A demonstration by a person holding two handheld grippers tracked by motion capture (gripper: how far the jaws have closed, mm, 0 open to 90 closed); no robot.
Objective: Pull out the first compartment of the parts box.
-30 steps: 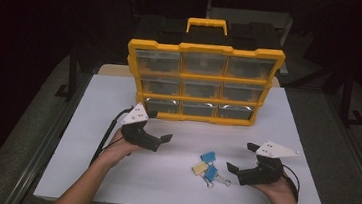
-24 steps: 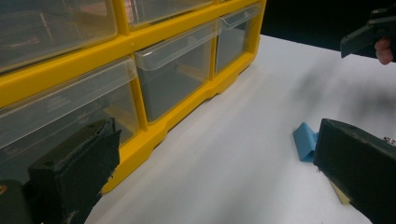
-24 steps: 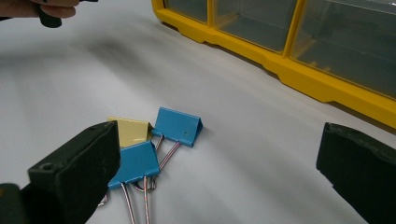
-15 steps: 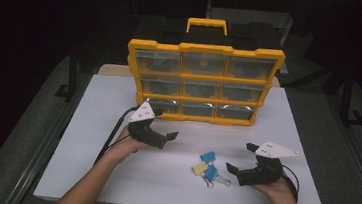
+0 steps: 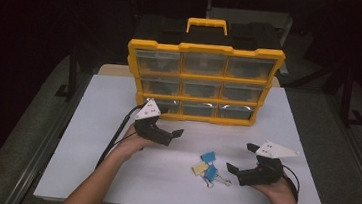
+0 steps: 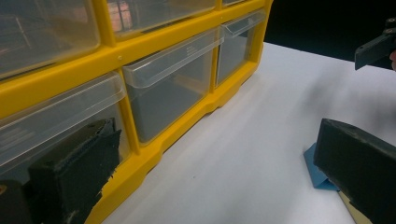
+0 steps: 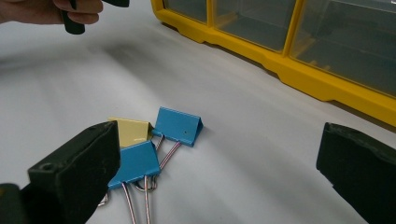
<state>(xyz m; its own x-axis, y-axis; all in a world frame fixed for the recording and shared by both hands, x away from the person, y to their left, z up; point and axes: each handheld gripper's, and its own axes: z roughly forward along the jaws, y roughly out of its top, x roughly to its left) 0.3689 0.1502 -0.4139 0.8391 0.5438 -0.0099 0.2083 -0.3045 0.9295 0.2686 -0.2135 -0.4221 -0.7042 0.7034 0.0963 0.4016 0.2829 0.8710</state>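
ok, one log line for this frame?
left gripper: open, near organizer bottom row | right gripper: open, beside binder clips | clips: on table

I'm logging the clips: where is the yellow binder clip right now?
In the high view the yellow binder clip lies on the white table, touching two blue binder clips, left of the right gripper and in front of the yellow drawer organizer.

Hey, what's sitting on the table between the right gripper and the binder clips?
Nothing: in the right gripper view, bare white table runs from the open right gripper to the binder clips, two blue and one yellow. The high view agrees.
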